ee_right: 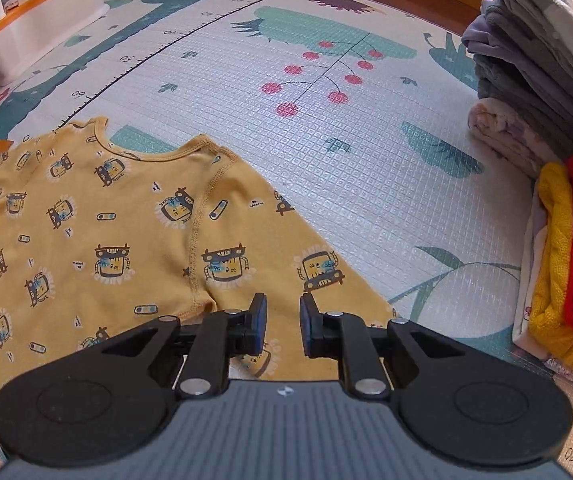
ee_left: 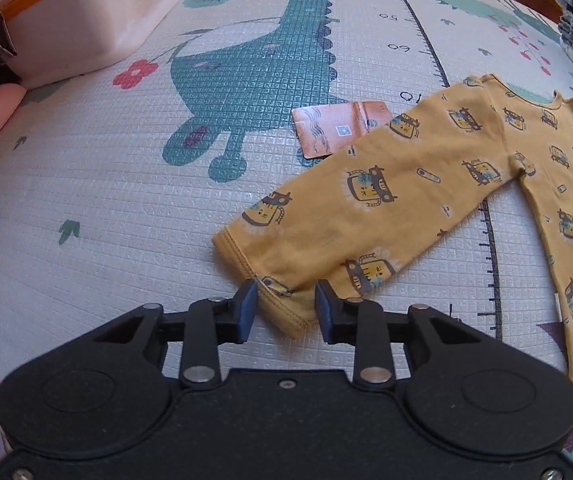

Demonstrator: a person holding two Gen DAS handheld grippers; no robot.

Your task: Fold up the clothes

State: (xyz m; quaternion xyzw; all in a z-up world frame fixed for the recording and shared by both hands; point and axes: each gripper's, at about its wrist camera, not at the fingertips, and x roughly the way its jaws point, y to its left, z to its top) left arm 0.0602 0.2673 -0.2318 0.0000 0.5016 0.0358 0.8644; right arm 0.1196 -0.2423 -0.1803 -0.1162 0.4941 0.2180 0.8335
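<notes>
A dinosaur-print play mat (ee_left: pixel 246 80) covers the floor; a yellow long-sleeved shirt (ee_right: pixel 86 232) lies flat on it, sleeves spread, apparently ready for folding; the left gripper (ee_left: pixel 285 306), jaws apart, straddles the left cuff (ee_left: pixel 262 296); the right gripper (ee_right: pixel 283 322), likewise parted, hovers over the other sleeve (ee_right: pixel 286 248); folded clothes (ee_right: pixel 546 80) are stacked far right.

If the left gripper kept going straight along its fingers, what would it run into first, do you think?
The cuff of the yellow shirt's sleeve: it already lies between the open fingers of the left gripper, which would likely slide on along the sleeve. How high it sits above the play mat is unclear.
</notes>
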